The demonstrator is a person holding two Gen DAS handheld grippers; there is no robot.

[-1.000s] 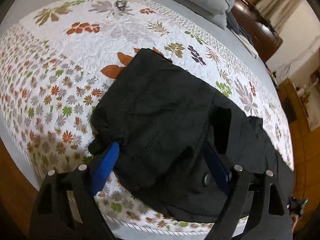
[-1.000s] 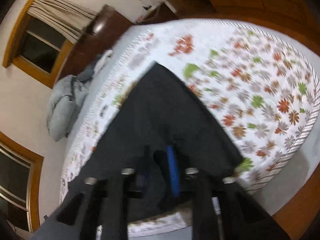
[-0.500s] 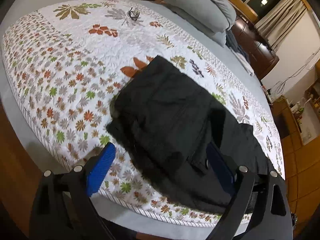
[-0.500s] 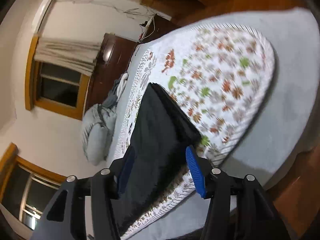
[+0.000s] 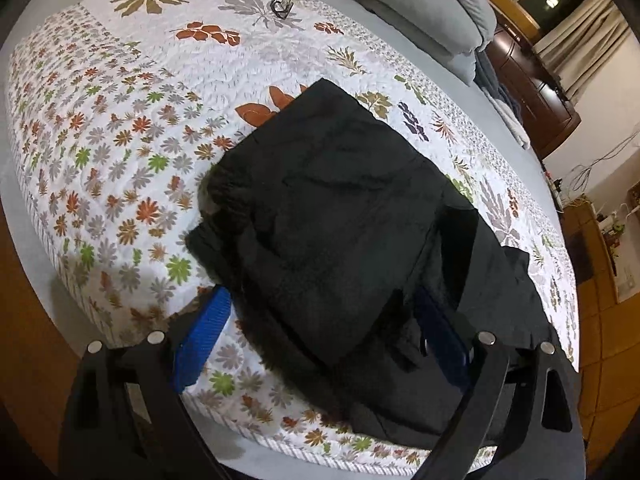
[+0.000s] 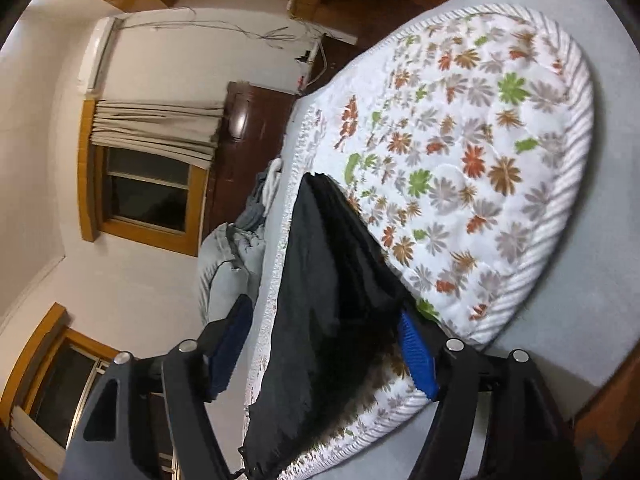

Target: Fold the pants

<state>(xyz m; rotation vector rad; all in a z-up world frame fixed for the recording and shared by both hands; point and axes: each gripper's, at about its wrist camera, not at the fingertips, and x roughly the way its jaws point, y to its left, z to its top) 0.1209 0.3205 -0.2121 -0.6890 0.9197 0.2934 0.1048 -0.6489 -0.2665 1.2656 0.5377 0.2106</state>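
Folded black fabric pants [image 5: 332, 232] rest on floral quilt [image 5: 120, 120]. Left gripper [image 5: 320, 332] wide; right gripper [image 6: 324, 344], jaws just opening, empty. Snagging risks unfolding.

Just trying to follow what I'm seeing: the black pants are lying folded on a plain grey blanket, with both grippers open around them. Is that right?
Not quite. The black pants lie folded on a white quilt printed with coloured leaves and flowers, not a plain grey blanket; the left wrist view shows it clearly. The rest holds: the left gripper and right gripper are both open around the pants, the right one having just been opening.
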